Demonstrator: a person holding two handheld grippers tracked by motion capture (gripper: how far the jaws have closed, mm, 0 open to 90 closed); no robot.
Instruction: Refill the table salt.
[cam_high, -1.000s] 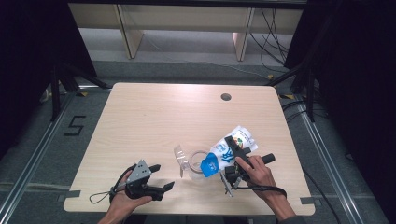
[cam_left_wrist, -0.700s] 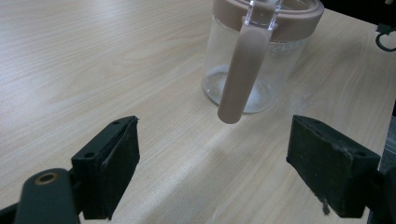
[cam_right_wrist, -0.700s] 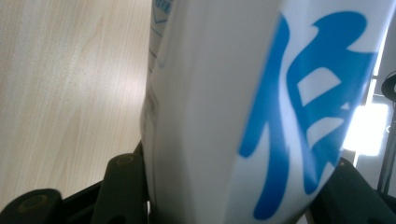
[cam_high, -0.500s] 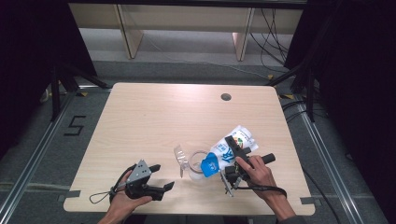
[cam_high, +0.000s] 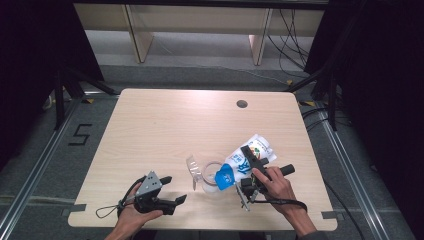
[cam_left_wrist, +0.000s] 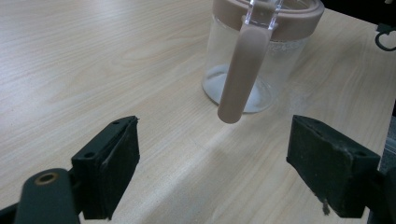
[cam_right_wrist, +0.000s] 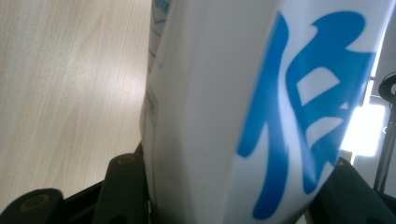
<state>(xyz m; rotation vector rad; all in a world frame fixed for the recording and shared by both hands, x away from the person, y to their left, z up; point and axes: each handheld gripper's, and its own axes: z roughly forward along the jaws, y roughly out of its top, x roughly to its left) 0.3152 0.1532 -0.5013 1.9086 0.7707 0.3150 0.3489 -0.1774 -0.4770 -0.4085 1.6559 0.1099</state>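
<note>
1. Tongs first: my left tongs (cam_high: 172, 192) sit low near the bench (cam_high: 165, 125) front edge, jaws apart, nothing between them, aimed at the jar (cam_left_wrist: 254, 56).
2. Right tongs (cam_high: 248, 175) clamped across a white pouch (cam_high: 245, 162) with blue print, jaws about half spread around its body.
3. Pouch tilted, blue spout end (cam_high: 224, 179) down over the jar mouth (cam_high: 212, 170), likely so contents pour in.
4. Jar stands upright just left of the pouch, its flip lid (cam_high: 194, 167) open.
5. Far bench bare apart from a cable hole (cam_high: 242, 104).
</note>
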